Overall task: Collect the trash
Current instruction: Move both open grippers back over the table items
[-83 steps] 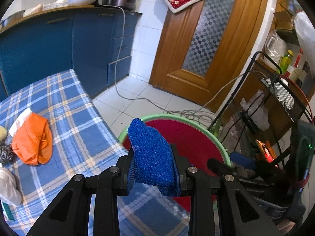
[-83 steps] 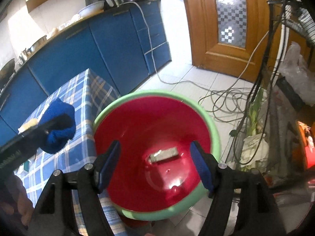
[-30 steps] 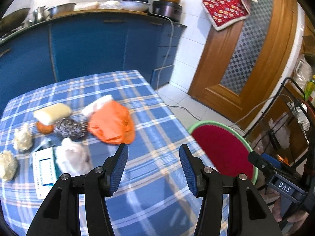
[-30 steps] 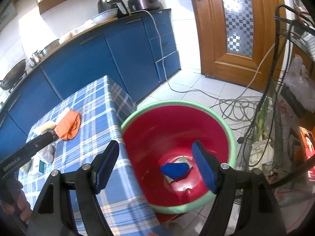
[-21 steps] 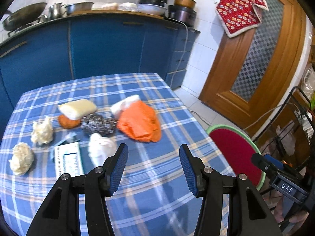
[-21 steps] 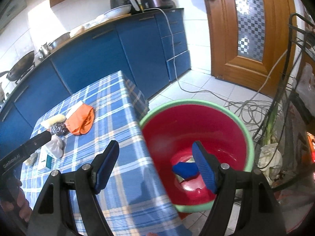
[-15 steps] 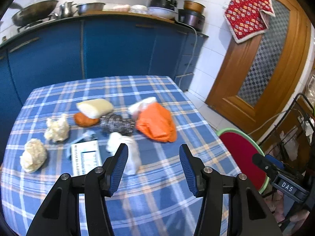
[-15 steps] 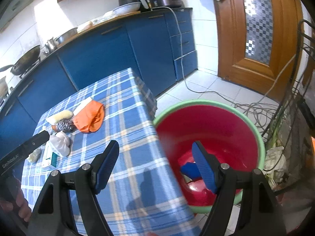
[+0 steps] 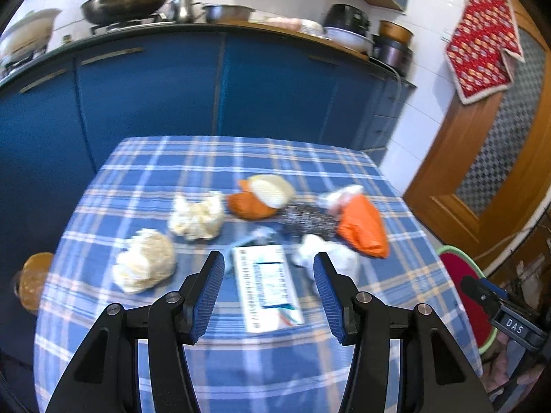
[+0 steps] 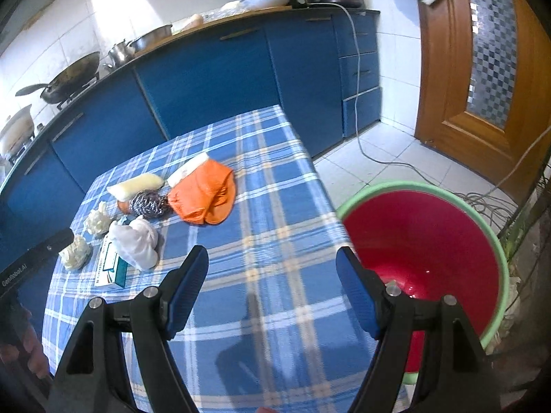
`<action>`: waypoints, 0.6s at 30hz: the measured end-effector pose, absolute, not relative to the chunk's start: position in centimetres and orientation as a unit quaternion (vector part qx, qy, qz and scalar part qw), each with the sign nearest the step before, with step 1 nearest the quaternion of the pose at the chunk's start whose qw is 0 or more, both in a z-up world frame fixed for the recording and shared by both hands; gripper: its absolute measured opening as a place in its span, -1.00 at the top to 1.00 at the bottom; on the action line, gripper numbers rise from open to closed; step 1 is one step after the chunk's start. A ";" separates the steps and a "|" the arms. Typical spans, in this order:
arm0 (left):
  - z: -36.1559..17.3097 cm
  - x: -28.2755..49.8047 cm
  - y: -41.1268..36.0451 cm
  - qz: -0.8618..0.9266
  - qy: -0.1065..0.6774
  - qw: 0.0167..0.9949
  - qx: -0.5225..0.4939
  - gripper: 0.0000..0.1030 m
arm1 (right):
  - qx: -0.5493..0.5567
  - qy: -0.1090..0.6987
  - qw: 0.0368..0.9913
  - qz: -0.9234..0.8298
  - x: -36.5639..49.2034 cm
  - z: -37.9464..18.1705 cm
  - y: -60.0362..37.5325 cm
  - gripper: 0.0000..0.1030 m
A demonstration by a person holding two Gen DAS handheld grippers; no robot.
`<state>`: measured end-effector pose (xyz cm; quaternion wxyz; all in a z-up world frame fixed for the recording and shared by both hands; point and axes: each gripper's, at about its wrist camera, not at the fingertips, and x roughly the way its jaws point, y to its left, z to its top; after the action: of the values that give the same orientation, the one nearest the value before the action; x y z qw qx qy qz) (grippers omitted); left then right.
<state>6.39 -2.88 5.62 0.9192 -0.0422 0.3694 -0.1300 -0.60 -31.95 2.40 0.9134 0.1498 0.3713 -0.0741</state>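
Trash lies on the blue plaid table (image 9: 241, 371): a white printed box (image 9: 267, 285), a white crumpled wad (image 9: 330, 258), an orange bag (image 9: 361, 227), a steel scourer (image 9: 306, 220), two pale crumpled wads (image 9: 144, 261) (image 9: 196, 216), and a pale sponge on an orange piece (image 9: 265, 192). My left gripper (image 9: 267, 292) is open and empty, above the near table with the box between its fingers. My right gripper (image 10: 272, 292) is open and empty over the table's right part. The red basin with a green rim (image 10: 430, 241) stands on the floor to the right.
Blue kitchen cabinets (image 9: 172, 86) with pans on the counter run behind the table. A wooden door (image 10: 482, 69) is at the right, with cables (image 10: 482, 199) on the tiled floor by the basin. An orange round thing (image 9: 32, 282) sits past the table's left edge.
My left gripper let the blue cloth go into the basin, opened, and swung left over the table's trash. My right gripper moved from above the basin towards the table.
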 end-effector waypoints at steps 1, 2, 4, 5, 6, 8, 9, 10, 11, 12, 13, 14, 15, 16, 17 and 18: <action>5.5 6.6 -2.3 -0.124 0.370 0.920 -0.045 -0.08 | 0.149 0.373 0.913 -0.072 -0.4 2.3 -31.8 -0.50; 5.4 6.7 -1.7 -0.117 0.370 0.920 -0.048 -0.08 | 0.148 0.375 0.912 -0.070 -0.2 2.2 -31.6 -0.50; 5.1 7.0 -0.7 -0.105 0.372 0.921 -0.052 -0.08 | 0.146 0.379 0.911 -0.067 0.2 2.0 -31.1 -0.50; 5.0 7.2 -0.2 -0.099 0.373 0.921 -0.054 -0.08 | 0.145 0.382 0.910 -0.066 0.4 1.9 -30.9 -0.50; 4.8 7.3 0.2 -0.095 0.373 0.921 -0.056 -0.08 | 0.144 0.384 0.910 -0.065 0.6 1.8 -30.7 -0.50; 4.4 7.6 1.2 -0.082 0.376 0.921 -0.059 -0.08 | 0.143 0.386 0.909 -0.063 0.9 1.6 -30.5 -0.50; 4.2 7.7 1.7 -0.075 0.378 0.921 -0.060 -0.08 | 0.142 0.387 0.909 -0.062 1.0 1.6 -30.3 -0.50; 4.0 7.8 2.0 -0.071 0.380 0.920 -0.062 -0.08 | 0.141 0.388 0.909 -0.061 1.1 1.5 -30.2 -0.50; 3.8 7.9 2.5 -0.065 0.382 0.919 -0.064 -0.08 | 0.140 0.389 0.908 -0.060 1.2 1.5 -30.1 -0.50; 3.5 8.1 2.9 -0.059 0.385 0.919 -0.067 -0.08 | 0.139 0.391 0.908 -0.060 1.4 1.4 -29.9 -0.50; 3.3 8.3 3.3 -0.053 0.388 0.917 -0.069 -0.08 | 0.139 0.393 0.907 -0.058 1.5 1.3 -29.8 -0.50; 3.1 8.5 3.5 -0.049 0.390 0.917 -0.070 -0.08 | 0.138 0.395 0.907 -0.057 1.6 1.2 -29.7 -0.50; 2.9 8.7 3.8 -0.045 0.393 0.916 -0.071 -0.08 | 0.138 0.396 0.906 -0.056 1.7 1.2 -29.6 -0.50; 2.7 8.8 4.0 -0.041 0.395 0.915 -0.072 -0.08 | 0.138 0.397 0.906 -0.056 1.8 1.1 -29.5 -0.50; 2.4 9.1 4.2 -0.037 0.398 0.914 -0.073 -0.08 | 0.137 0.399 0.905 -0.054 2.0 1.1 -29.3 -0.50; 2.2 9.3 4.3 -0.035 0.401 0.912 -0.073 -0.08 | 0.136 0.399 0.905 -0.053 2.1 1.0 -29.2 -0.50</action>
<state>9.30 4.30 2.24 0.9124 -0.0728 0.4012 -0.0346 2.09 -29.16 1.04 0.9050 0.1364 0.3994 -0.0533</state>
